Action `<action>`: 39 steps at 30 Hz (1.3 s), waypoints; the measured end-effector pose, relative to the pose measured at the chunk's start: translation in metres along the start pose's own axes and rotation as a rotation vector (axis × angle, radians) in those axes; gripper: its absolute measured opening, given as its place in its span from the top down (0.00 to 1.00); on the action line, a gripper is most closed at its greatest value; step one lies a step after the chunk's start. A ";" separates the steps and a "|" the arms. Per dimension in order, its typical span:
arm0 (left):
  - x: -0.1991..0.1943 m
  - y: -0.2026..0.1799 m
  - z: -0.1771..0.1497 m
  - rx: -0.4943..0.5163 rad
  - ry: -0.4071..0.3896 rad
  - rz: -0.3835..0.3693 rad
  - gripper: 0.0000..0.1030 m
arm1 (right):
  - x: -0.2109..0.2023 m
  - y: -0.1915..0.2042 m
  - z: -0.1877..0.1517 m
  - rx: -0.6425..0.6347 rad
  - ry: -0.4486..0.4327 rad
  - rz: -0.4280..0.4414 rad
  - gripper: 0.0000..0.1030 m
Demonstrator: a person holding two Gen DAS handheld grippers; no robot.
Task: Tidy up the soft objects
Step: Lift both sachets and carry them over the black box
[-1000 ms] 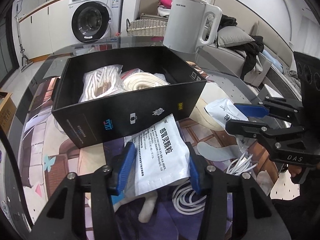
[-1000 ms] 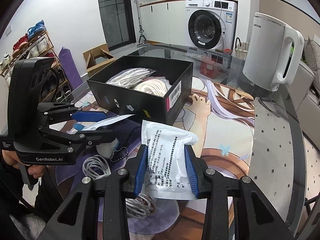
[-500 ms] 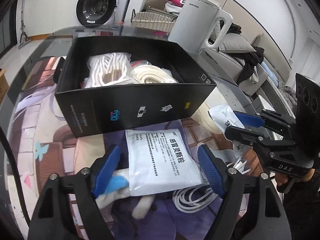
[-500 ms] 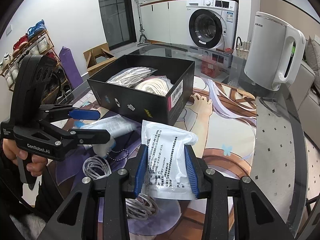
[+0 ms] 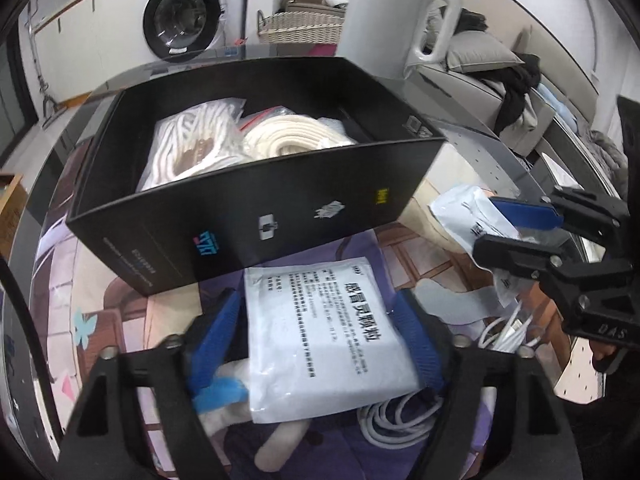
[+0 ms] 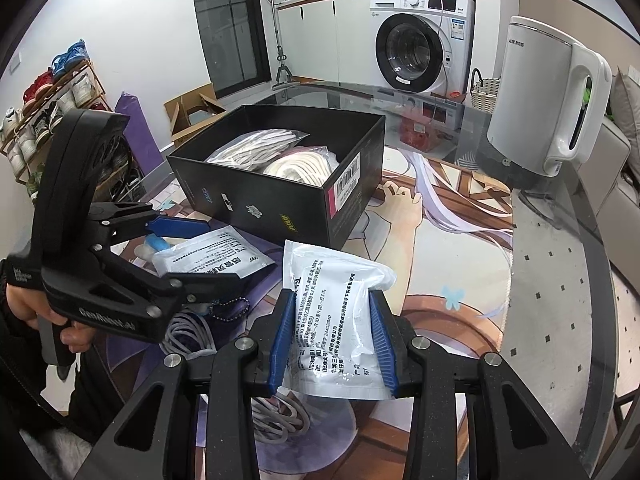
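Left tool [image 5: 320,344] now closing around flat, crinkly white pouch [image 5: 324,332]

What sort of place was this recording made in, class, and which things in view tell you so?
Most likely a lived-in flat, not a lab: a washing machine under a kitchen counter, a shoe rack by the wall, and a sofa piled with clothes.

Both wrist views look down, close — sharing the black box [image 5: 256,216].

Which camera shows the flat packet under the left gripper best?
Left wrist view: the flat white packet lies face-up between the left gripper's blue pads, print readable. Right wrist view shows it sideways, partly hidden by that gripper.
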State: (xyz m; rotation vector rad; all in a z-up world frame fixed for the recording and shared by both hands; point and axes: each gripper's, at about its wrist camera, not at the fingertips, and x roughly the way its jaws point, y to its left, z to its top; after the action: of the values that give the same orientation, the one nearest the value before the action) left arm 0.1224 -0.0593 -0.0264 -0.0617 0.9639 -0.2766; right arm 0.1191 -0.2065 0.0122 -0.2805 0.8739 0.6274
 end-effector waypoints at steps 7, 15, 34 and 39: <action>-0.006 0.002 -0.002 0.018 -0.024 -0.025 0.52 | 0.000 0.000 0.000 -0.001 -0.002 0.002 0.64; -0.022 0.005 -0.003 0.025 -0.071 -0.061 0.56 | -0.008 0.002 0.002 -0.006 -0.022 -0.004 0.64; -0.080 0.030 0.017 -0.041 -0.265 -0.043 0.56 | -0.038 0.014 0.030 -0.017 -0.156 -0.013 0.64; -0.084 0.040 0.025 -0.060 -0.292 -0.021 0.56 | -0.034 0.019 0.042 -0.033 -0.166 -0.009 0.64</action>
State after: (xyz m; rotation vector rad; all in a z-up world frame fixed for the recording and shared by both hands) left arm 0.1056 -0.0009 0.0482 -0.1628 0.6811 -0.2495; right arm 0.1179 -0.1852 0.0654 -0.2584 0.7036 0.6482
